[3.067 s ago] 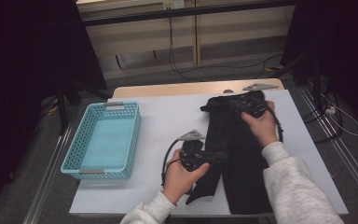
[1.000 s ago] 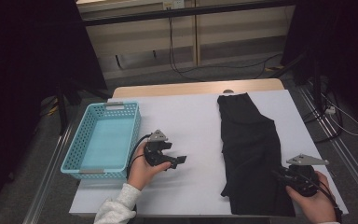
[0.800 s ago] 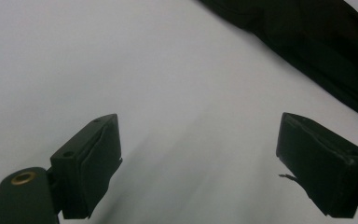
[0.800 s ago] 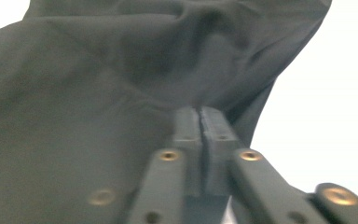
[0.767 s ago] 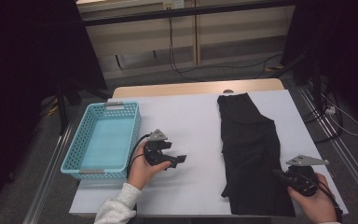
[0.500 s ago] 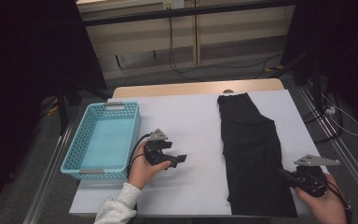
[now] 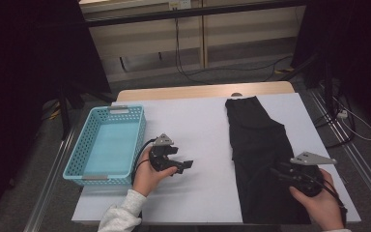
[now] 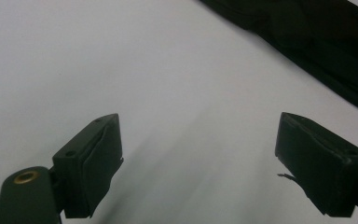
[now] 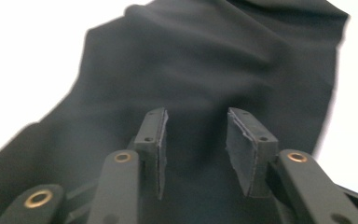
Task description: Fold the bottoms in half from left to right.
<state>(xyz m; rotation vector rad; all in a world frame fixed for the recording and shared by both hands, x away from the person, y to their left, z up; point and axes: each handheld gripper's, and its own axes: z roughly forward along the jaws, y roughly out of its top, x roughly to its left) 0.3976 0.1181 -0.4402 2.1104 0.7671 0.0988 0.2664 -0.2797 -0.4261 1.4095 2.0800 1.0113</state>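
Closest to us, in the high view, we see the right hand come in from the bottom corner of the table, with the right gripper pointing left over the near end of the black cloth; in the right gripper view the right gripper has its two black pads partly apart, the jaws have just been opening, and nothing is pinched between them, so they are let go; the dark cloth lies under and past the pads, soft and a bit wrinkled, with a wavy left edge against the white top; the black cloth is a long, folded piece that runs from the near edge of the table up to the far edge, on the right half of the table, flat and narrow, with a small bump of folds near its far end; a bit to the left we see the left hand with a grey sleeve, resting low over the white top well apart from the cloth; the left gripper points right toward the cloth, and in the left gripper view the left gripper has its jaws spread wide with only bare white table between them; the edge of the cloth shows far off in the top right corner there; farther left sits a light blue basket by the table's left edge.
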